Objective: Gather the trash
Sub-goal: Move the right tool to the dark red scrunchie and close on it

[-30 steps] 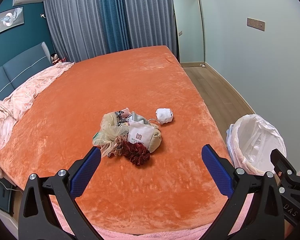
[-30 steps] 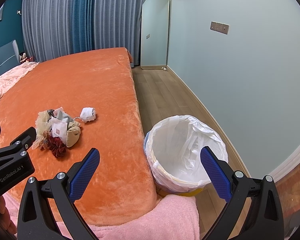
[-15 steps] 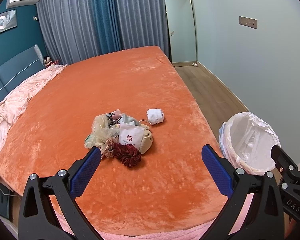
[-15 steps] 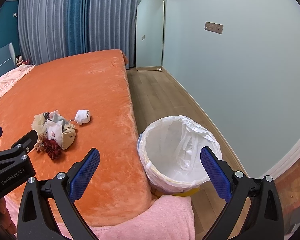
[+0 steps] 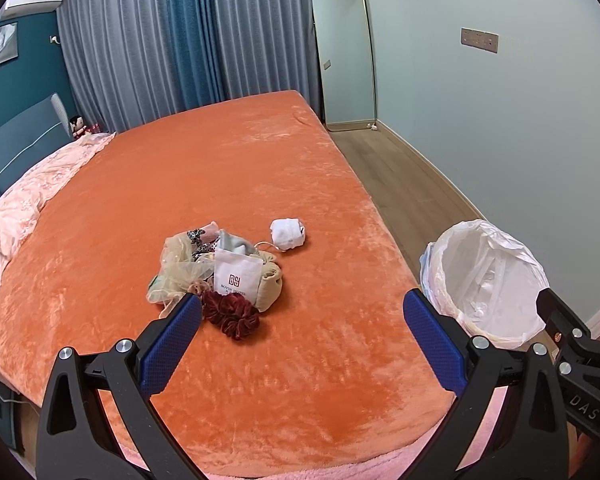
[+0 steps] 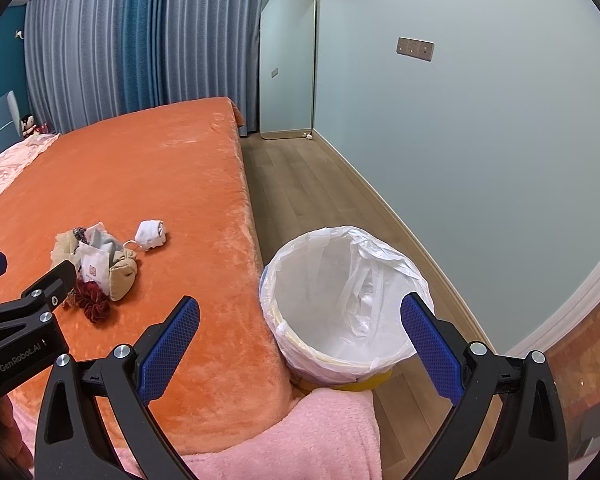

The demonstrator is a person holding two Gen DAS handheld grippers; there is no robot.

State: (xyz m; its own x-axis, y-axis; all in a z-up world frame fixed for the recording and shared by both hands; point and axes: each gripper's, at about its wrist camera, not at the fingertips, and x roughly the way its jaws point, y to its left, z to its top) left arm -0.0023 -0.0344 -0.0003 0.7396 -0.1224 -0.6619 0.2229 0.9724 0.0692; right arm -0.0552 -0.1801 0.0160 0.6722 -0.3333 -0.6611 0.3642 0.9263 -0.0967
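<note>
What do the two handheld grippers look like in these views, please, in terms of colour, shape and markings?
Both match: the left gripper and right gripper each have black, angular, triangular-cutout frames with silver bolt heads and two long fingers faced with textured blue pads. Seen from the right wrist, the left gripper's side reads "GenRobot.AI" in white; from the left wrist, the right gripper's side shows "DAS". No cables or sleeves are visible.

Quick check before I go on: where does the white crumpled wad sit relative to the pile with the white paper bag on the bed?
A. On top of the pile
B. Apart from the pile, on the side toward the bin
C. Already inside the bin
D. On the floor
B: the white wad lies alone on the orange bedspread, clear of the pile, on the lined bin side.
</note>
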